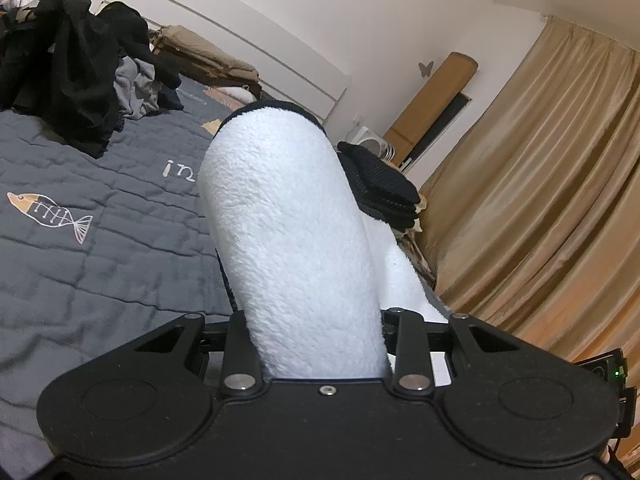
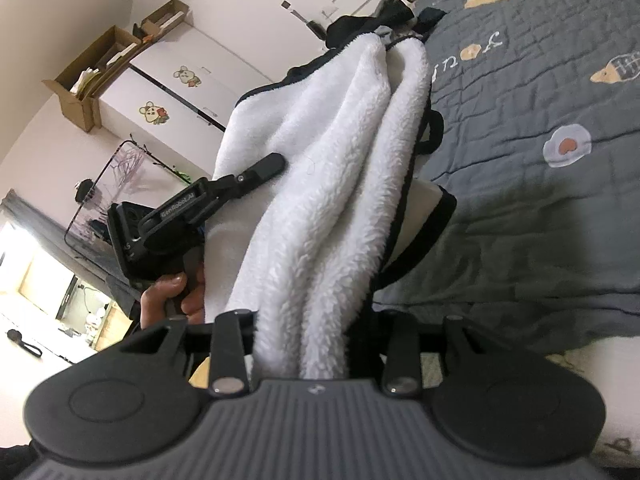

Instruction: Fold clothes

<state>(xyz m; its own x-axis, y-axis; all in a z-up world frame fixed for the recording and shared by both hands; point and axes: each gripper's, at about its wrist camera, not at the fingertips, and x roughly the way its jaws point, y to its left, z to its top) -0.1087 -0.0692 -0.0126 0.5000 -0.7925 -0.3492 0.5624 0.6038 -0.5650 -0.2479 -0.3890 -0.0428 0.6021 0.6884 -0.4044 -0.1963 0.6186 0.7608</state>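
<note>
Both tongs grip one white fleece garment (image 1: 296, 240) with dark trim, held up above the grey quilted bed (image 1: 100, 240). Left tongs (image 2: 264, 166) clamp its far side, right tongs (image 2: 316, 344) its bunched near folds. Dark clothes pile (image 1: 68, 64) behind on bed.

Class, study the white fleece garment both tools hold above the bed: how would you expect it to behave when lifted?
The fleece is probably floppy: it hangs in deep folds between the left tool and right tool. Its thick pile suggests bulk, yet likely little weight. The fuzzy surface should resist slipping.
</note>
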